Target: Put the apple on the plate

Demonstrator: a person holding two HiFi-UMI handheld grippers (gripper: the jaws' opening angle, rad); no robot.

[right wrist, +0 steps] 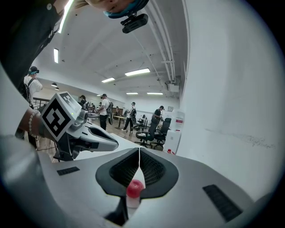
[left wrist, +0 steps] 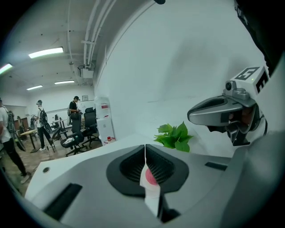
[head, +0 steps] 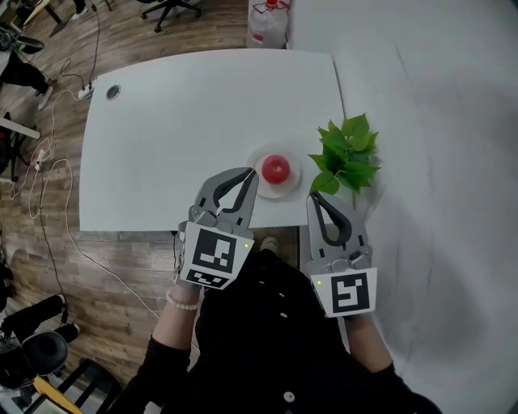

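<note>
A red apple (head: 276, 169) sits on a small white plate (head: 290, 185) near the front edge of the white table (head: 178, 121). My left gripper (head: 249, 175) hangs just left of the plate, its jaws shut with nothing between them. The right gripper (head: 312, 199) is just off the plate's right front, jaws also shut and empty. In the left gripper view the apple (left wrist: 151, 177) shows low through the gap behind the shut jaws (left wrist: 145, 147). In the right gripper view the apple (right wrist: 134, 188) and plate show the same way behind its shut jaws (right wrist: 139, 150).
A green leafy plant (head: 348, 154) stands right of the plate against a white wall. A water bottle (head: 269, 24) stands beyond the table's far edge. Cables run over the wooden floor at left. Office chairs (left wrist: 75, 133) and people stand far off.
</note>
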